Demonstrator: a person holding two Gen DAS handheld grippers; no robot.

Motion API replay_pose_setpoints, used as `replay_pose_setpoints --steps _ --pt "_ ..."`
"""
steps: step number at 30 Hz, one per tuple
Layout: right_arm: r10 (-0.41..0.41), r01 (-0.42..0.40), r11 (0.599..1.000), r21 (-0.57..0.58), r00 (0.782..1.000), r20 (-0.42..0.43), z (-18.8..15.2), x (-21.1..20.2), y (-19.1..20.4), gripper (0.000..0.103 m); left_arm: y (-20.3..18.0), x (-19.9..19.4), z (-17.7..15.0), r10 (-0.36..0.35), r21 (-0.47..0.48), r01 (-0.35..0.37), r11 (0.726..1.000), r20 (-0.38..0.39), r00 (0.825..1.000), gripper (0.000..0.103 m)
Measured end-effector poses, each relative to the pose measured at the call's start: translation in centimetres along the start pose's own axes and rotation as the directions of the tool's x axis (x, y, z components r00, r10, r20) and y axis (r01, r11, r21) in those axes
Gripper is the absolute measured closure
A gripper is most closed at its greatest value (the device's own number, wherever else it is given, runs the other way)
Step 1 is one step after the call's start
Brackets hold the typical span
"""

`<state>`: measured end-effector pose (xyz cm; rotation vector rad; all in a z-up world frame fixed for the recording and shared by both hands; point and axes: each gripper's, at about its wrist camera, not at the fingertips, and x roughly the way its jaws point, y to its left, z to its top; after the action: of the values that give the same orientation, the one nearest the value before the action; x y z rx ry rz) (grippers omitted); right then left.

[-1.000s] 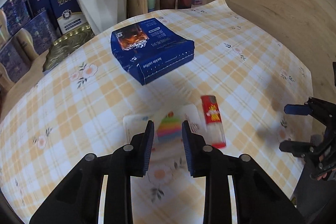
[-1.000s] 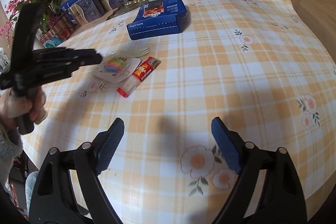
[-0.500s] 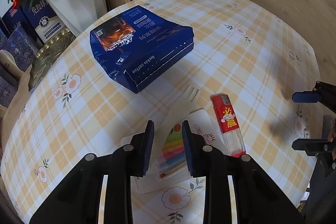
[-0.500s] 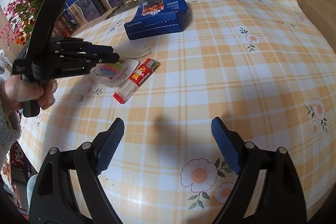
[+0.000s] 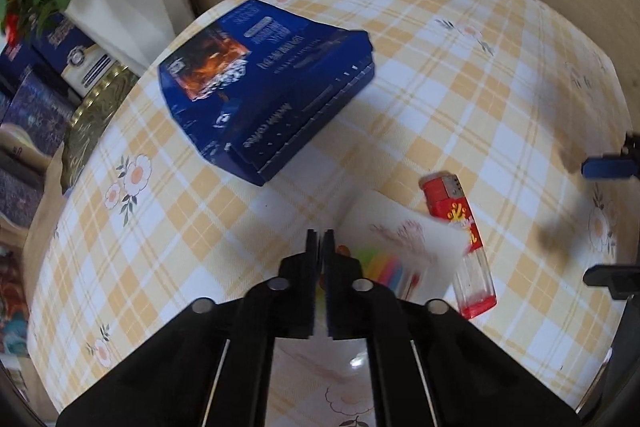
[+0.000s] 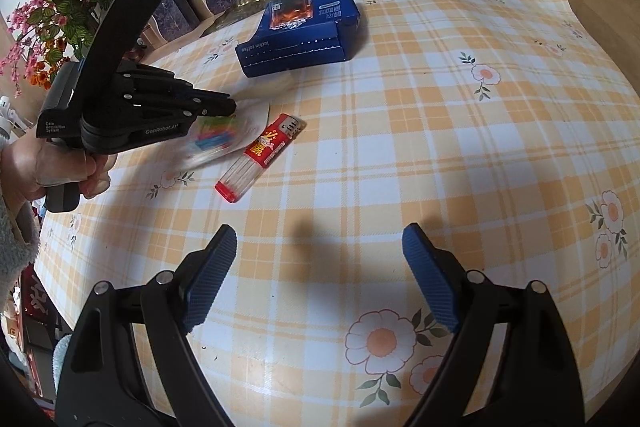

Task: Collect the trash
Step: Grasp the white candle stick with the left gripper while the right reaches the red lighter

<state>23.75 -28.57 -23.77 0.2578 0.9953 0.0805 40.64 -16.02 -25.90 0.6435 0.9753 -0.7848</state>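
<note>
Left gripper clamps wrapper edge, wrapper blurred

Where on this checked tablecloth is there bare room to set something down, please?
The wide stretch between the lighter and the right gripper, and rightwards to the cloth's edge, is bare. It is crowded around the blue box, the white wrapper and the left gripper.

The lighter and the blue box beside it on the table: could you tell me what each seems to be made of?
The lighter: plastic, probably; its lower body is see-through, its upper part bears a red printed wrap, and the top cap looks like silvery metal. The blue box: printed cardboard with a slight sheen, judging by its folded edges and a perforated tear line.
</note>
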Motion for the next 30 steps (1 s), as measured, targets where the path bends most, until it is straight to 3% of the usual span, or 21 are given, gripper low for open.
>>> replay_pose_setpoints --steps 5,8,10,12,15,19,24,27,30 --pt "0.012 -0.012 1.0 -0.001 1.0 -0.003 0.5 0.4 0.0 0.02 2.3 -1.7 -1.1 -0.042 -0.198 0.058 0.978 0.085 0.995 0.101" --pt "0.016 -0.017 1.0 -0.005 1.0 -0.01 1.0 1.2 0.5 0.023 4.0 -3.7 -2.7 -0.056 -0.362 0.111 0.925 0.159 0.986 0.101" --pt "0.023 -0.024 1.0 -0.006 0.999 -0.022 1.4 2.0 1.1 0.023 4.9 -5.4 -4.5 -0.056 -0.463 0.15 0.873 0.21 0.976 0.101" --pt "0.027 -0.028 1.0 -0.008 0.999 -0.036 1.9 2.8 1.8 0.024 4.9 -7.0 -6.2 -0.036 -0.517 0.16 0.841 0.243 0.969 0.101" --pt "0.029 -0.031 0.999 -0.022 0.998 -0.048 2.6 4.1 3.4 0.026 4.4 -9.2 -8.8 0.012 -0.566 0.149 0.811 0.272 0.962 0.101" --pt "0.006 -0.01 0.999 -0.054 0.997 -0.075 3.9 5.7 5.4 0.028 3.3 -11.9 -13.5 0.035 -0.65 0.195 0.734 0.323 0.946 0.101" --pt "-0.088 0.075 0.989 -0.131 0.991 -0.099 5.1 7.1 7.0 0.031 1.5 -14.4 -17.7 0.06 -0.693 0.211 0.69 0.346 0.936 0.101" --pt "-0.125 0.104 0.98 -0.168 0.985 -0.121 5.4 7.4 7.1 0.035 1.2 -15.3 -19.4 0.079 -0.707 0.202 0.678 0.343 0.936 0.101" --pt "-0.155 0.13 0.973 -0.19 0.98 -0.127 5.4 7.2 6.5 0.049 1.1 -16.2 -21.2 0.106 -0.733 0.207 0.649 0.356 0.928 0.101"
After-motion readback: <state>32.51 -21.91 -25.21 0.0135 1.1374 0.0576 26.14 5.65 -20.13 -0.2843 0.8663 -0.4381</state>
